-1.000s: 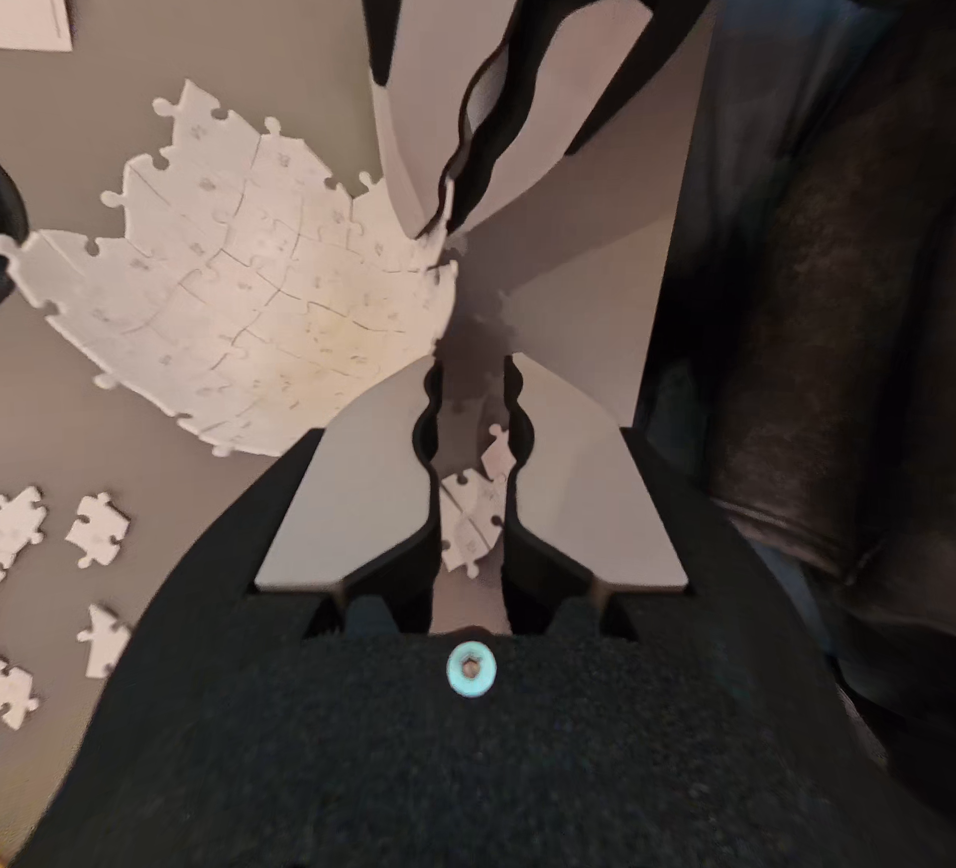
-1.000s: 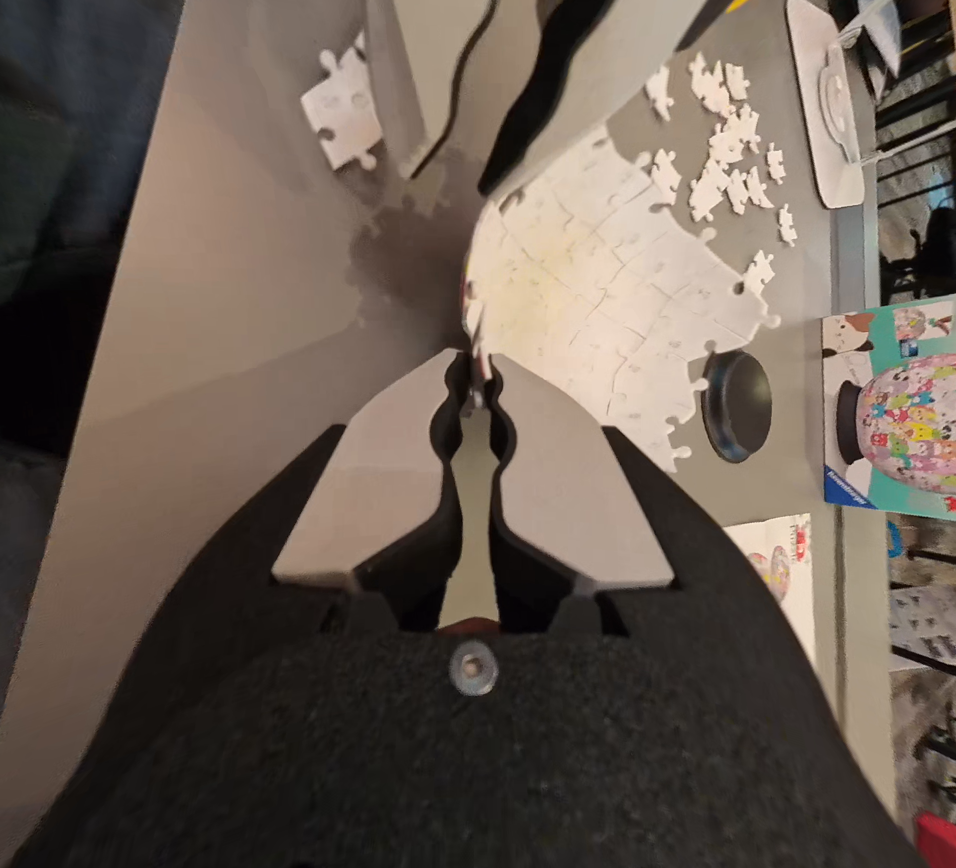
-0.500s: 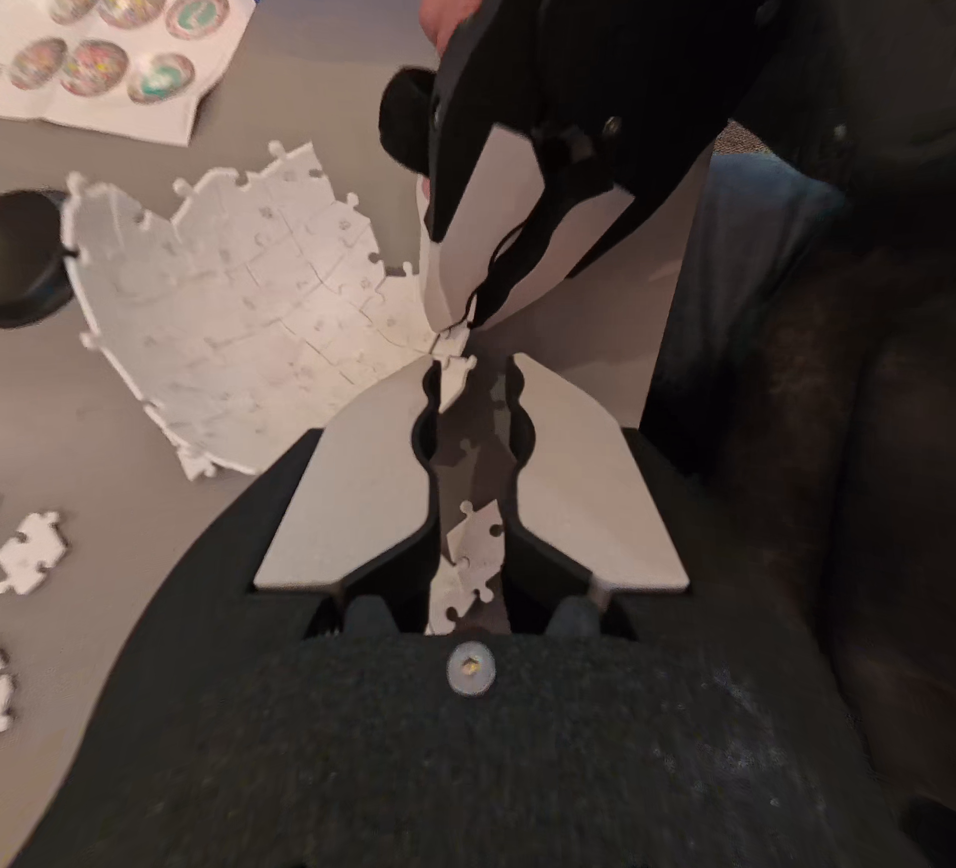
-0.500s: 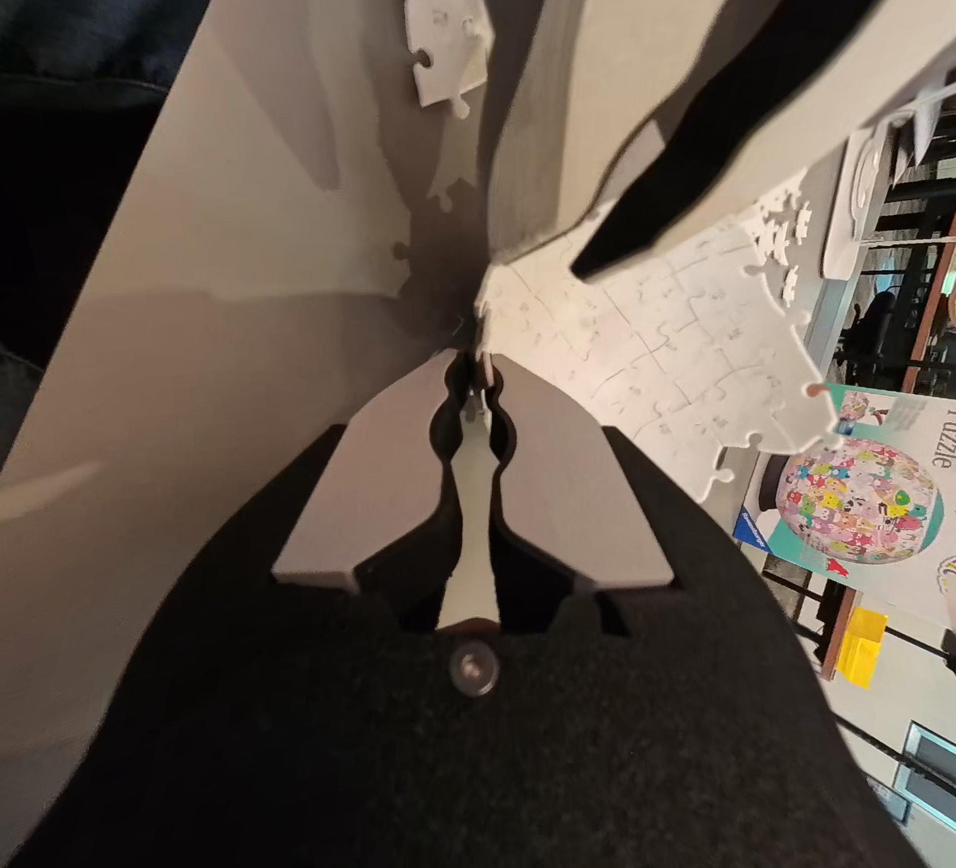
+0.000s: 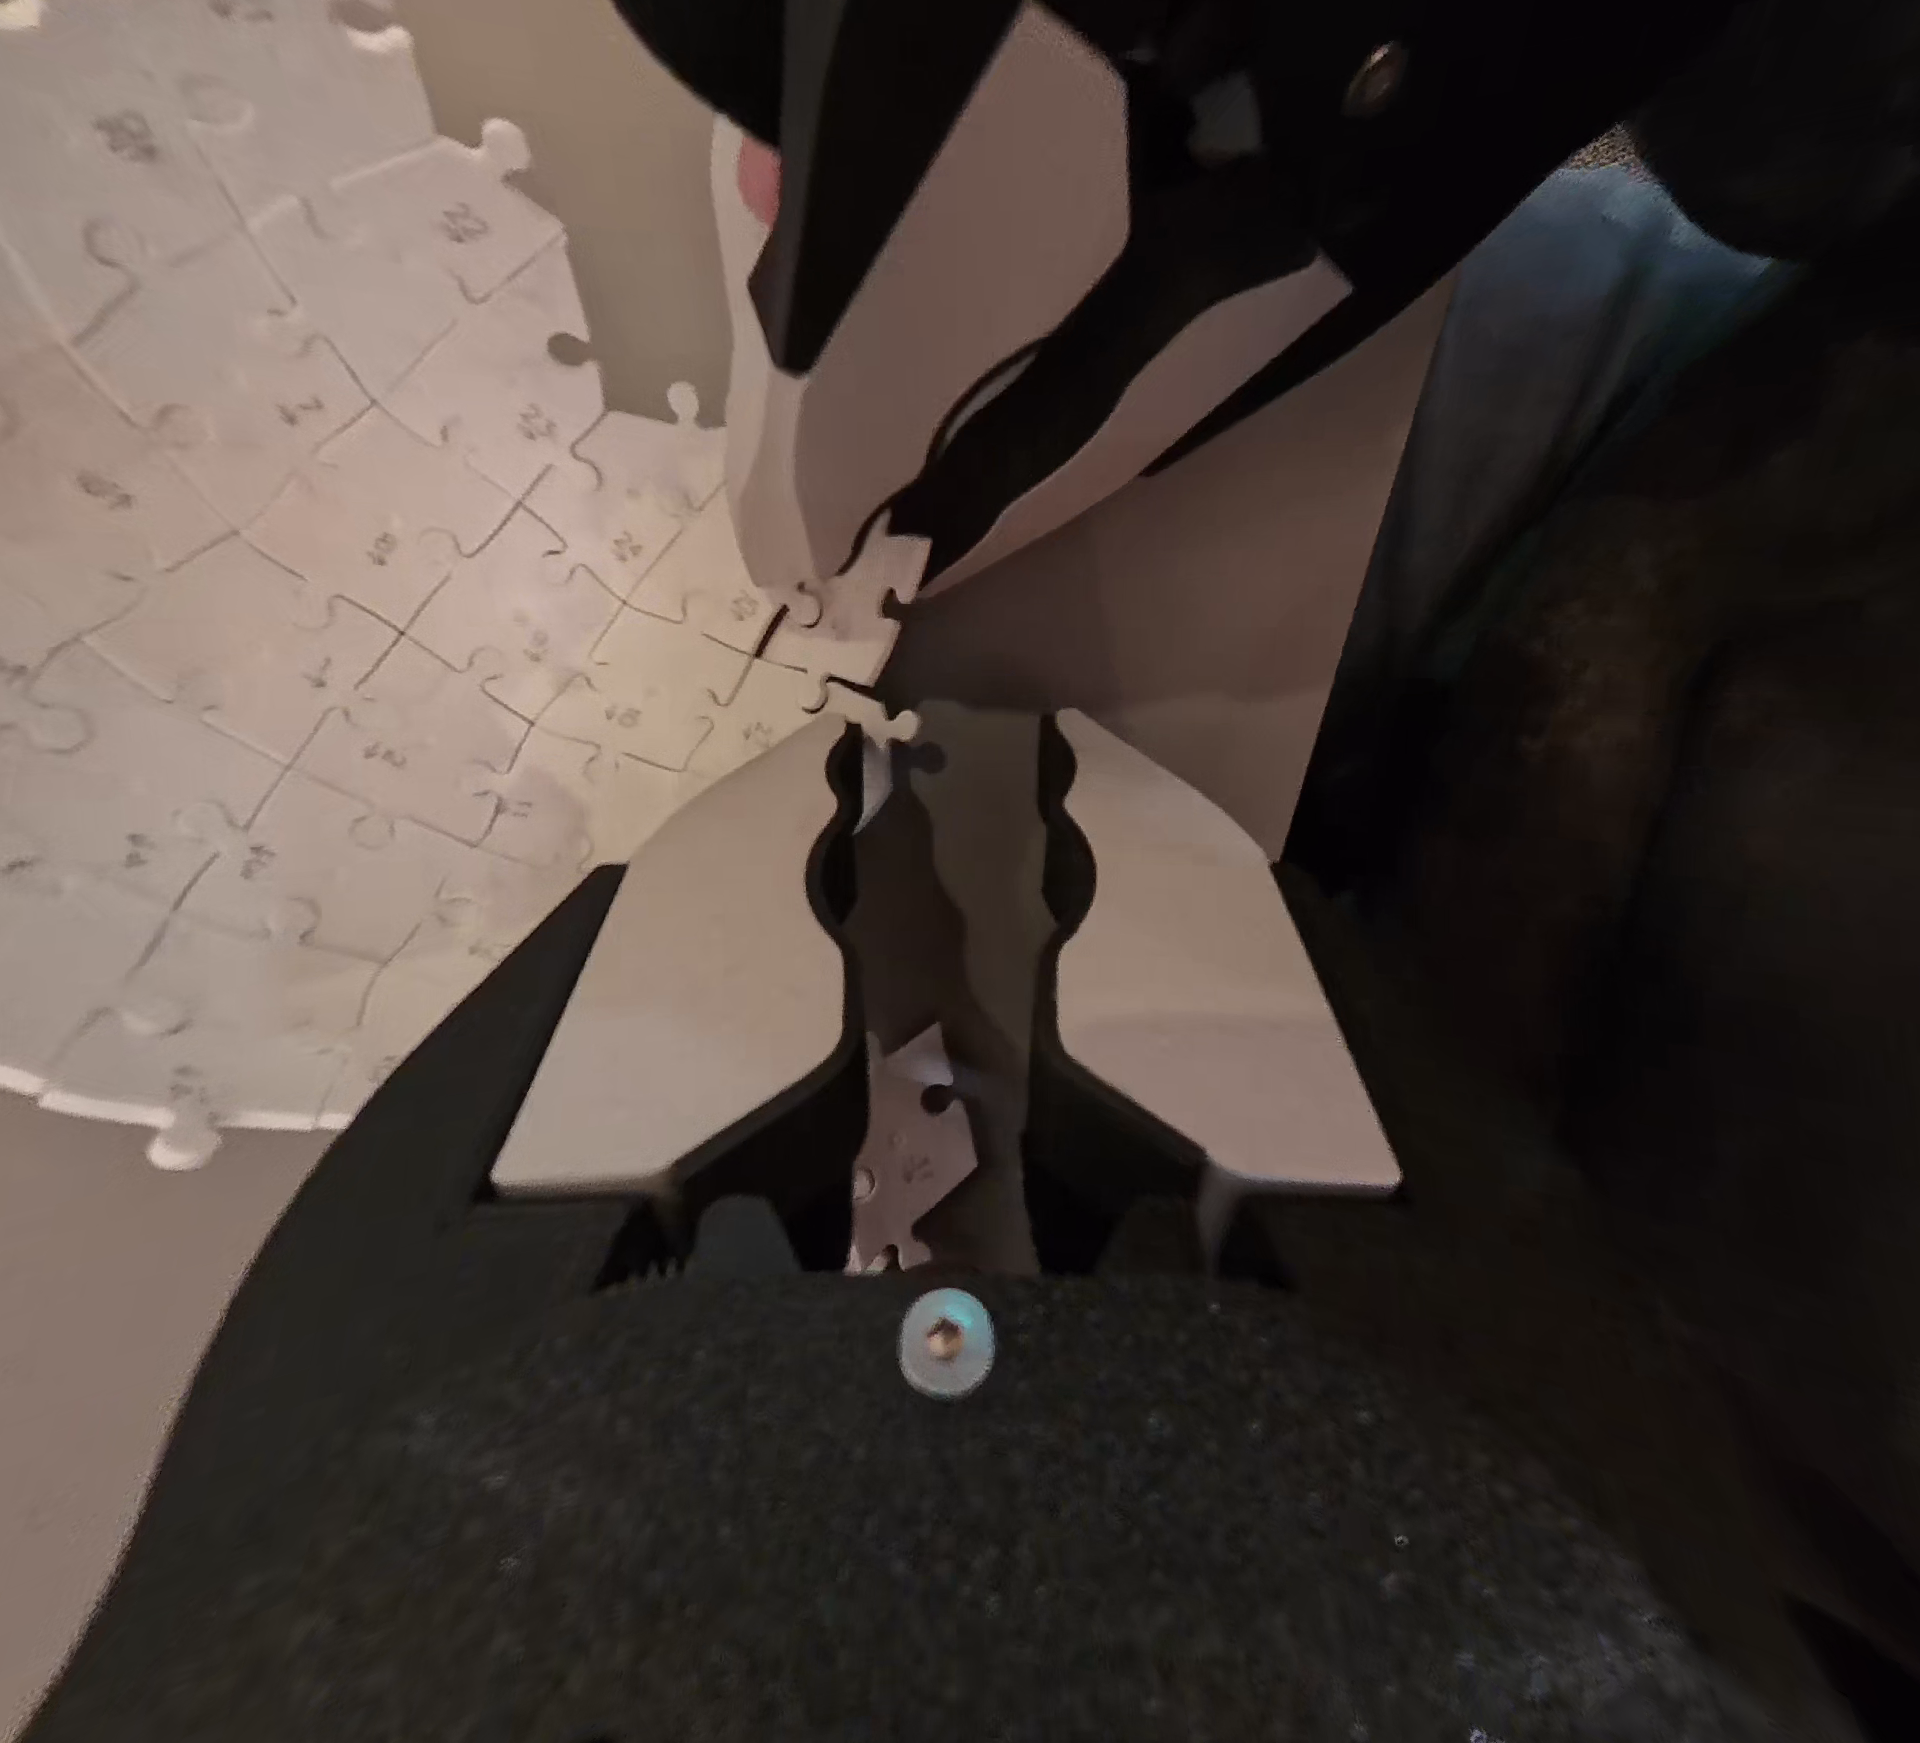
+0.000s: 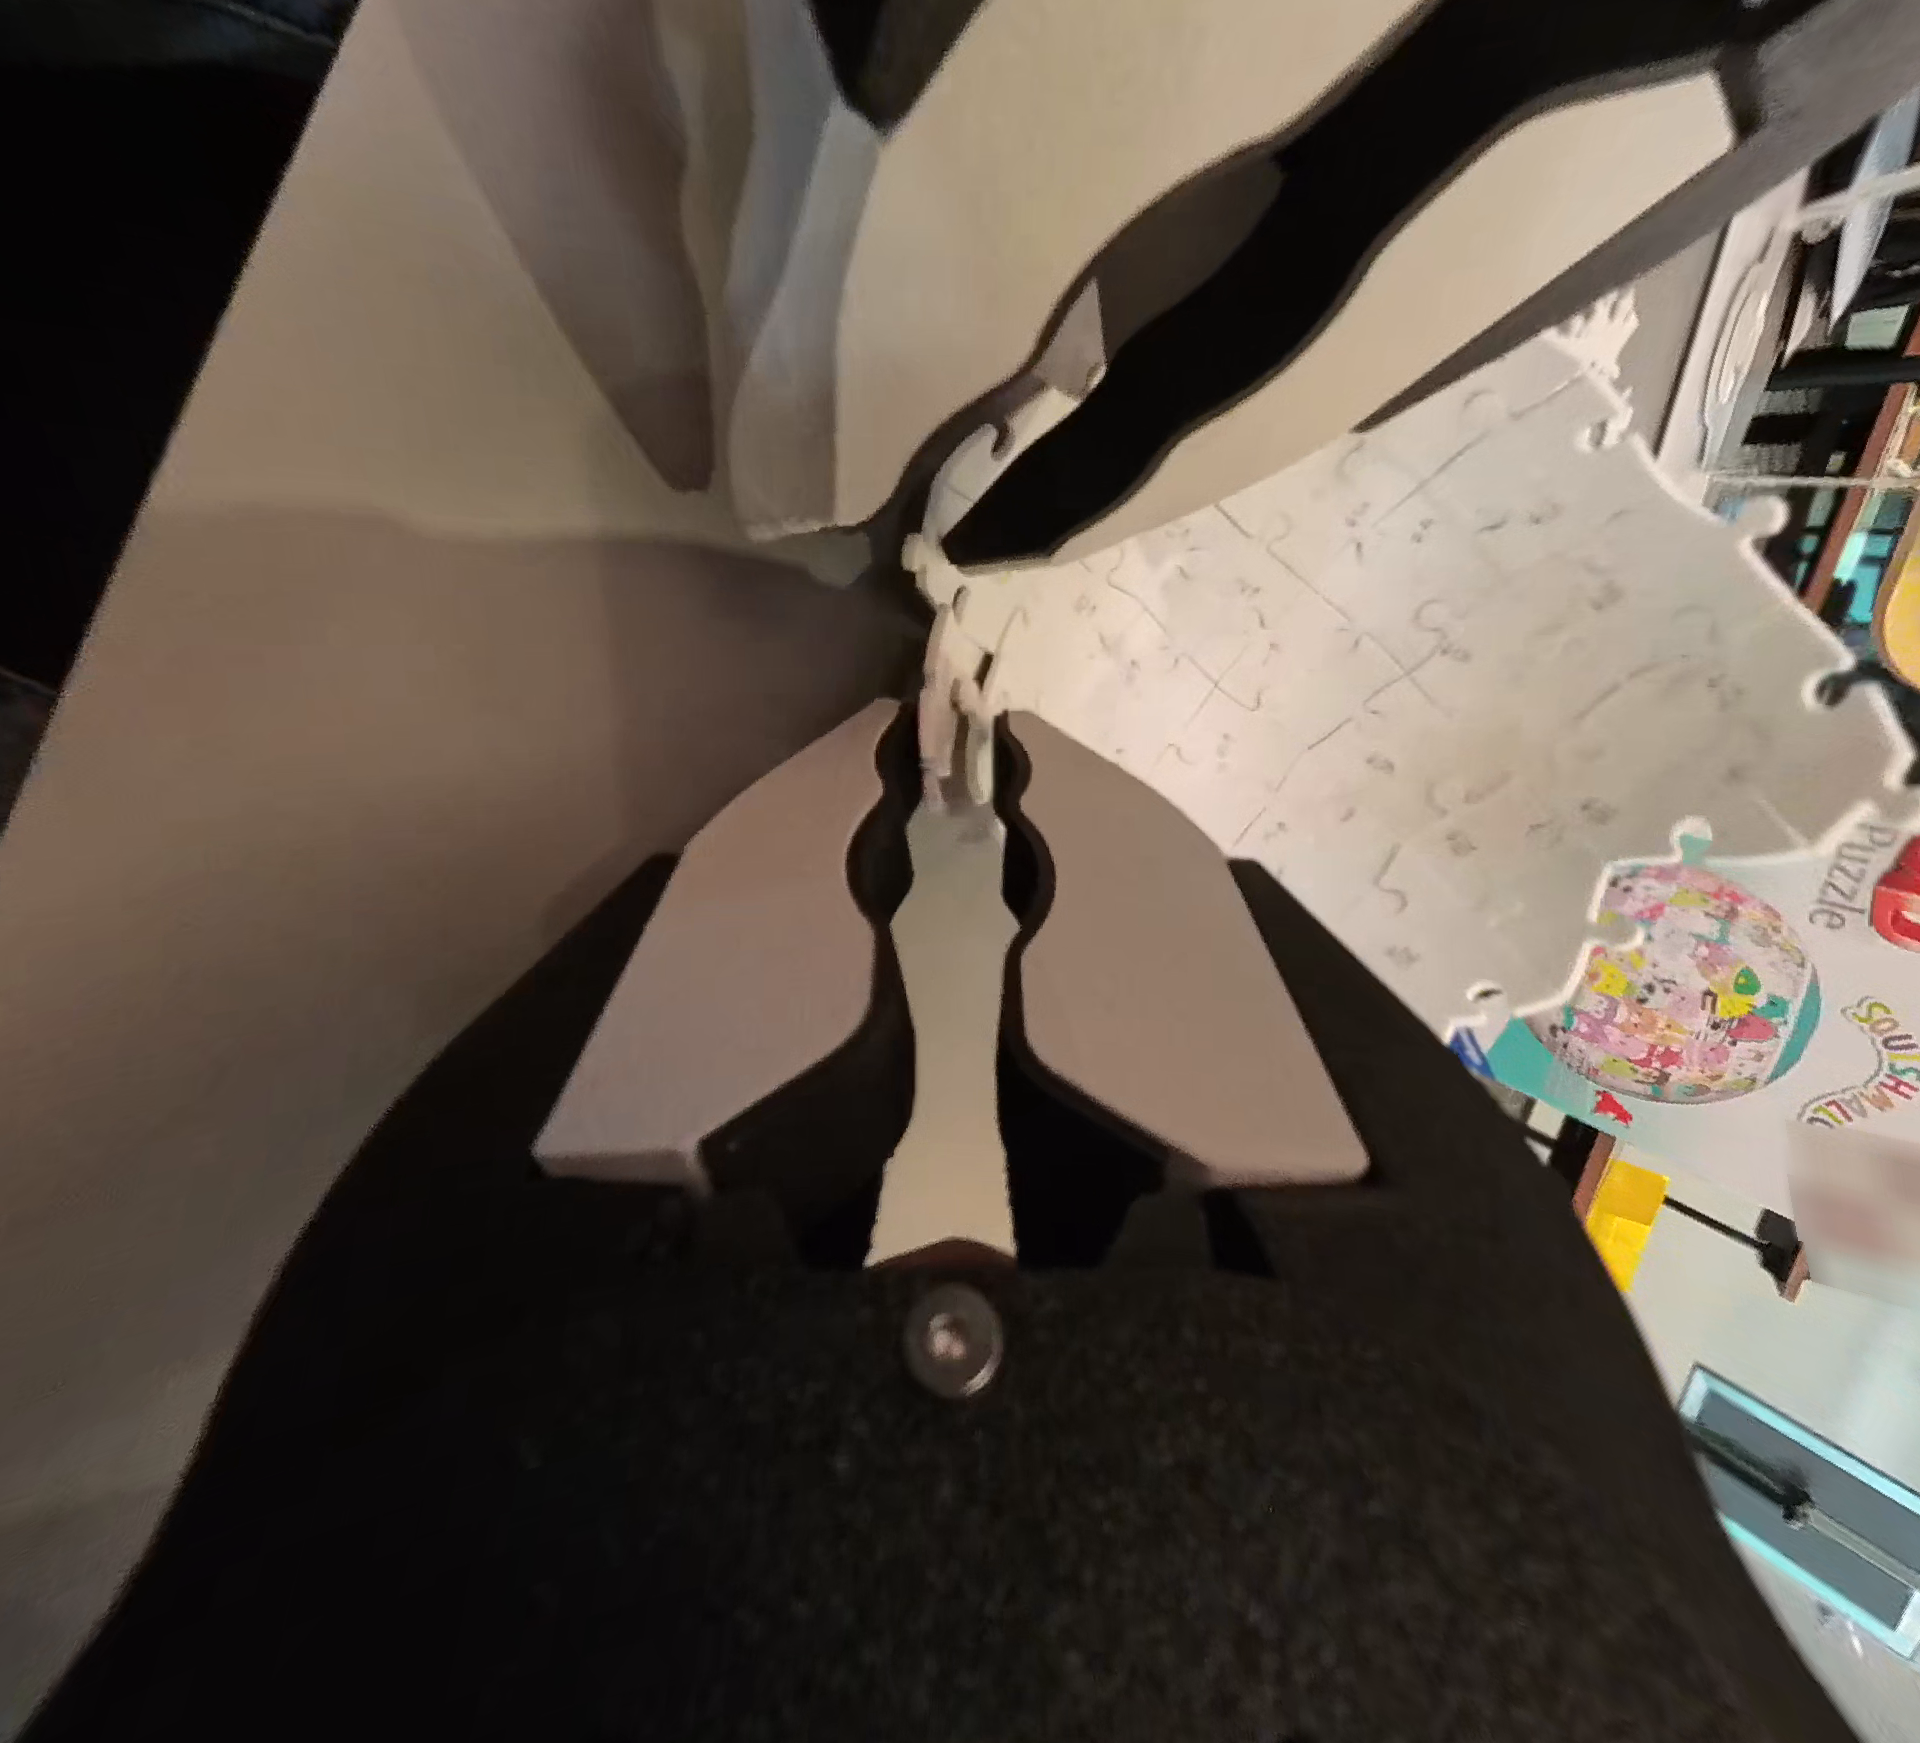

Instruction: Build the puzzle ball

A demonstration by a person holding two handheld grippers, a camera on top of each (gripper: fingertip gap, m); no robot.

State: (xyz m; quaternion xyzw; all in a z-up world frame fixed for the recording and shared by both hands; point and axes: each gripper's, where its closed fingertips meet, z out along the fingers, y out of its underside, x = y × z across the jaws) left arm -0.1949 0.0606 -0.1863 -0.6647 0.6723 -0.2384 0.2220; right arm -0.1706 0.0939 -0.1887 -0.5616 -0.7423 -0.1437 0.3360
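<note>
Right gripper (image 6: pixel 961 737) fingers pinch the puzzle shell (image 6: pixel 1455 654) edge at frame centre; left gripper (image 5: pixel 945 737) fingers spread open beside it

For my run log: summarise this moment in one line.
right tongs: shut on edge piece | left tongs: open, close by | puzzle shell: partly built

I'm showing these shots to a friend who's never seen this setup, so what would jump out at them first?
Most striking is the big curved shell of joined white puzzle pieces, filling the left of the left wrist view. At its near edge two tongs meet: the right tongs are pinched on the rim, and the left tongs stand open just beside it. A colourful puzzle box lies behind the shell.
</note>
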